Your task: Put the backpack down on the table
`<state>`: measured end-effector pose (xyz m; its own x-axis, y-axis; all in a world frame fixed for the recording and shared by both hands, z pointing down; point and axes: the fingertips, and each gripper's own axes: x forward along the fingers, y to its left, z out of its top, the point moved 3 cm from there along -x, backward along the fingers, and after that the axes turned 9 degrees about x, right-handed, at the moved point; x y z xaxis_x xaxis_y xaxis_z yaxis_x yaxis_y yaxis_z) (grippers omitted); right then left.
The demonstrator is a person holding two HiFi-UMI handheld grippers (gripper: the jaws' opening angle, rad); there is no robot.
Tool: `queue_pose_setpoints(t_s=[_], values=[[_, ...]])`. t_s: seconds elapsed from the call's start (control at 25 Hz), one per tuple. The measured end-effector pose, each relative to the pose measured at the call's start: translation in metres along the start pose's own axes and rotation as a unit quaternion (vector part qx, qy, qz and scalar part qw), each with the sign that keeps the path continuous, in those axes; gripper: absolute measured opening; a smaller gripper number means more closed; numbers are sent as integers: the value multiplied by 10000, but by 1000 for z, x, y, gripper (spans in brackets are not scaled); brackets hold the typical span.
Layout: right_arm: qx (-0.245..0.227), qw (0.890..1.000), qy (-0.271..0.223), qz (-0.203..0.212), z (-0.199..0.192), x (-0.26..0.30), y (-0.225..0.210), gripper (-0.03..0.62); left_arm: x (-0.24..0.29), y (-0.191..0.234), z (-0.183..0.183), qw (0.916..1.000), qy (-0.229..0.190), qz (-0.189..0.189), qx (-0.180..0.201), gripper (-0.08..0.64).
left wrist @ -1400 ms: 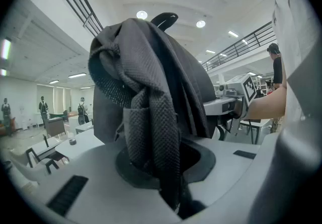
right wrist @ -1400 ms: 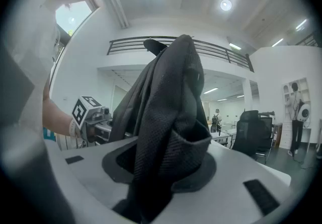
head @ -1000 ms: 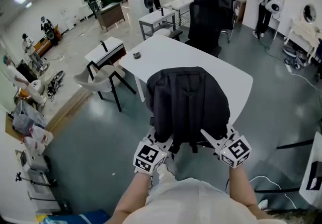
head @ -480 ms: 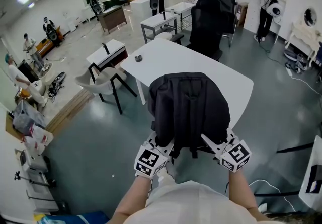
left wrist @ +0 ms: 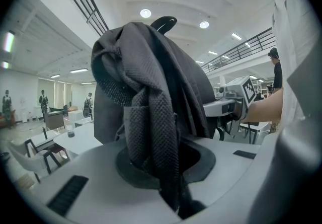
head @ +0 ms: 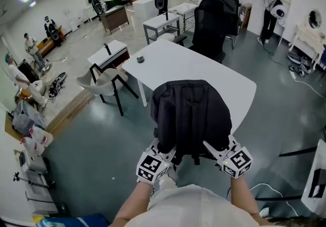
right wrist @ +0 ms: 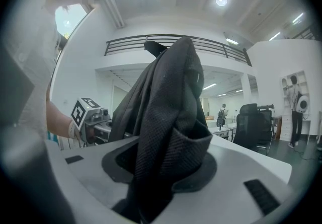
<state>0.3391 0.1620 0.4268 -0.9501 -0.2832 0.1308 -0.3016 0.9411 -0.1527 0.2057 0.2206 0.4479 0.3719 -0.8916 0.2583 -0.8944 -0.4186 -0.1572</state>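
Closest to the person, the left gripper [head: 162,145] has its fingers closed tight on a thin fold of the backpack [head: 191,114]. The right gripper [head: 216,147] has its fingers clamped on a thicker bunch of the same fabric, so they stand wider. Both hold the near, lower end of the bag, one at each side, and short straps [head: 196,155] dangle between them over the floor [head: 102,170].

The backpack stands upright between the grippers at the near corner of the white desk [head: 173,62], partly out past its edge. Whether its bottom touches the desk cannot be made out.

The bag looks brought to the right place but not yet set down. What remains, as I judge it, is lowering it fully onto the desk and letting go. A small dark object [head: 139,58] lies farther along the desk, well apart from the bag.
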Motion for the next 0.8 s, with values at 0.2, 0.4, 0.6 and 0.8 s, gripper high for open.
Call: queue_pose_setpoints(t_s=[0.2,0.4,0.6,0.8], values=[[25,10000,17,30,-3,0,1,169,0,-1,-3,10000,22,19,-48,69],[37,10000,33,42,-3,2,2,169,-2,0,-5,10000,19,30,-82,69],[46,9999,70,56,-5,10,3,169,-3,6,-9,9999,26,46,-105,69],[94,9999,76,98,-5,30,1,169,-3,25,-15,9999,56,69,-119,69]])
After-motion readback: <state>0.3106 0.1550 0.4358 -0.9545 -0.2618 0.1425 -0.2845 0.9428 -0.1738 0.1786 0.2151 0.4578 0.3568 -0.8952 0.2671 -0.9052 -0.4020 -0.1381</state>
